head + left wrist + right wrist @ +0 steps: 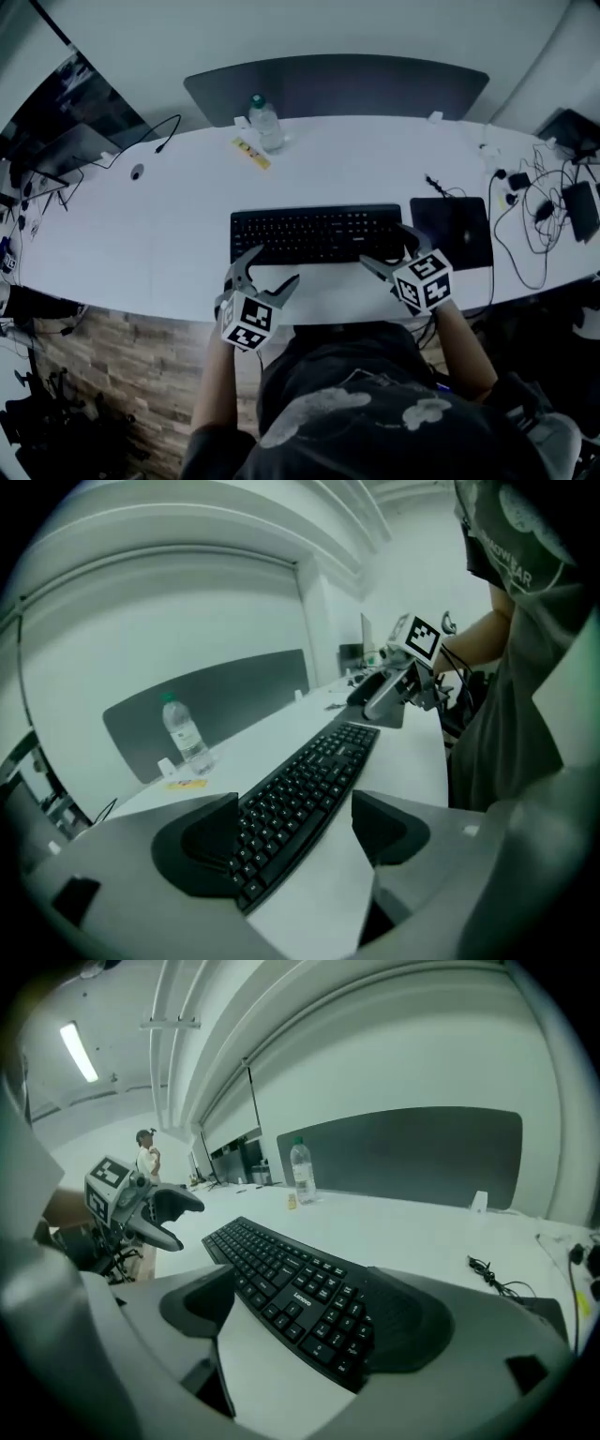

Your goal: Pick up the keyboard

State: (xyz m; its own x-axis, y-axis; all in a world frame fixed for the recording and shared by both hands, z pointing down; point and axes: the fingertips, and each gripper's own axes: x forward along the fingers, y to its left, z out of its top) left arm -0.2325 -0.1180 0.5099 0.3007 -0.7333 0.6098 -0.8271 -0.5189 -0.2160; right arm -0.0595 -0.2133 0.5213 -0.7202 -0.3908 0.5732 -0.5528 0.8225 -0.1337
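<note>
1. Nearest you, at the near edge of the desk [159,244], your left hand-held gripper [275,267] has its jaws spread. The near left corner of the keyboard [316,234] sits between them, and neither pad presses on it.
2. Your right hand-held gripper [384,247] is also spread wide. One jaw is in front of the keyboard's right end and the other behind it, and they are not clamped on it.
3. The keyboard is black and lies flat on the desk, parallel to the near edge and about midway along it. The right gripper view shows "Lenovo" [305,1298] in white among the keys near the right end.
4. A black pad [453,232] lies just beside the keyboard's right end, with a thin black lead [441,186] at its far edge.
5. A tangle of cables and plugs [534,211] covers the desk's right end.
6. Toward the far edge, a clear bottle [265,123] with a green cap stands upright. Its label is too small to read, and you cannot tell how full it is.
7. A yellow strip [251,152] lies flat just beside the bottle, on its near left side. Its print is unreadable.
8. Toward the left end lie a small round thing [138,172] and a black cable [161,131].
9. A dark panel [337,84] runs along the far edge behind the bottle.
</note>
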